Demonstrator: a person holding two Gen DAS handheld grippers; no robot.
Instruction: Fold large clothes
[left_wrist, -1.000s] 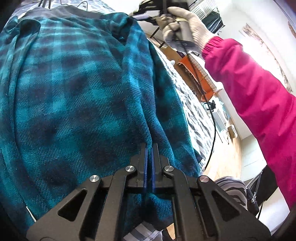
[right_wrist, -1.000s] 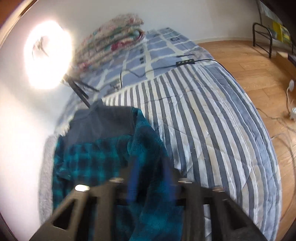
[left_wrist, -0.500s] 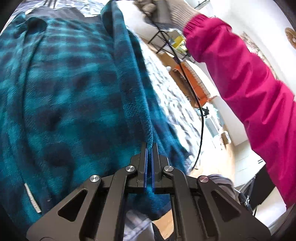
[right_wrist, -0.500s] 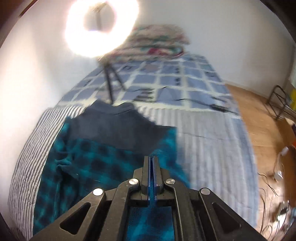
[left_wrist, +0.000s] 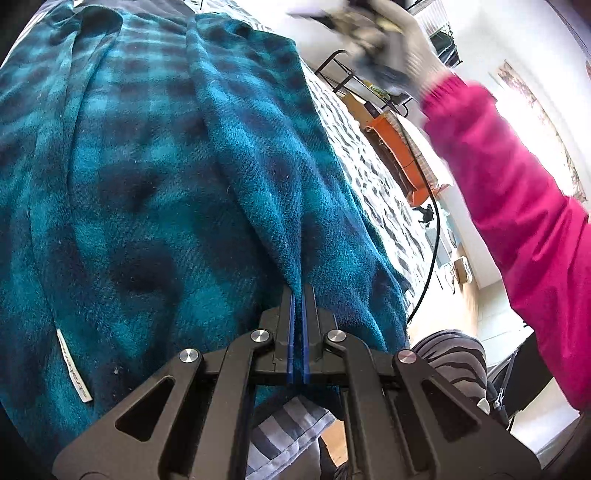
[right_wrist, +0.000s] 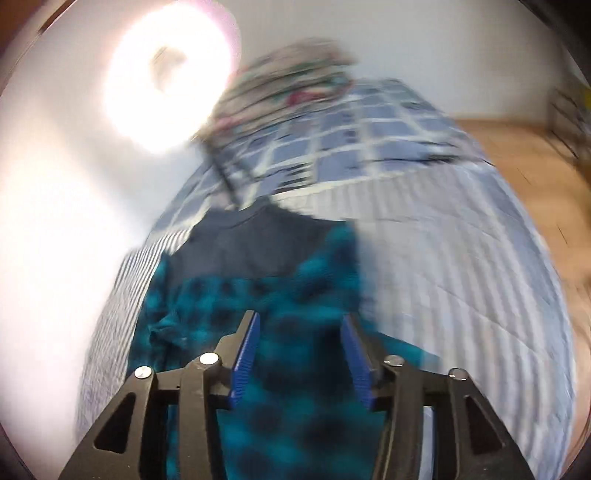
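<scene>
Left wrist view: your left gripper stays clamped on a fold of the teal plaid fleece garment spread on the striped bed. Your right gripper, pinching fabric half a second ago, now stands open above the garment, so that side is laid down.

Left tool clamped, right tool agape.

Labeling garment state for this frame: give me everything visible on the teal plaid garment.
The teal plaid garment is a large fleecy piece in a teal and dark check, with a plain dark grey yoke and collar at its far end. It lies spread on the striped bedcover, creased lengthwise. A white label is sewn near its lower edge. The left hand-held gripper is shut on a raised ridge of the cloth; the right hand-held gripper is open above it.
</scene>
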